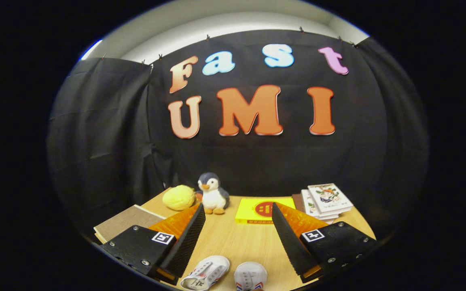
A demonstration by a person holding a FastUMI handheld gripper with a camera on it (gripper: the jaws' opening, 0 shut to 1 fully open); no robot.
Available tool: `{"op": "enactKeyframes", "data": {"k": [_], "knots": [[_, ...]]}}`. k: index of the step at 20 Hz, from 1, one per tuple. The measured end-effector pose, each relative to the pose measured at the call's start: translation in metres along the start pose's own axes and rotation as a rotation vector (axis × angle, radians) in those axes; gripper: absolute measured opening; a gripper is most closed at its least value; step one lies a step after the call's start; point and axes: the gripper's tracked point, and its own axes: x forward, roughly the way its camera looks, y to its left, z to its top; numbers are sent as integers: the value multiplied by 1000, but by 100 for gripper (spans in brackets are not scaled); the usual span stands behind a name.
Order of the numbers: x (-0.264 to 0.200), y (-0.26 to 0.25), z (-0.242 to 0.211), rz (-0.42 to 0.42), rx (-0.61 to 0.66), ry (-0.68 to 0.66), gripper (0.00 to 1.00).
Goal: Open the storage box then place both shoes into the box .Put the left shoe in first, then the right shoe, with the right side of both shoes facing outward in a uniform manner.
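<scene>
The black two-finger gripper (237, 226) has its fingers wide apart above two small white cloth shoes (225, 275); the yellow flat box (253, 212) has writing too small to read.

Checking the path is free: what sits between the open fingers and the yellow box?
In the gripper view, only bare wooden table separates the open gripper from the flat yellow box; two white shoes lie nearer, between the fingers.

Bare wooden tabletop (237, 242) lies open ahead between the wide-apart black ribbed fingers (184, 238), bounded beyond by a flat yellow box (253, 212), plush grey-white penguin (213, 194), and stacked books (326, 202), with two small white shoes (223, 275) below them
</scene>
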Motion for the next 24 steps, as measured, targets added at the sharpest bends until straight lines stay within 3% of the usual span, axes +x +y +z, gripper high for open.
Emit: {"op": "enactKeyframes", "data": {"k": [5,17,24], "knots": [[7,70,-60,205,163,217,97],[12,179,-147,524,424,598,97],[27,207,-176,582,584,732,97]]}}
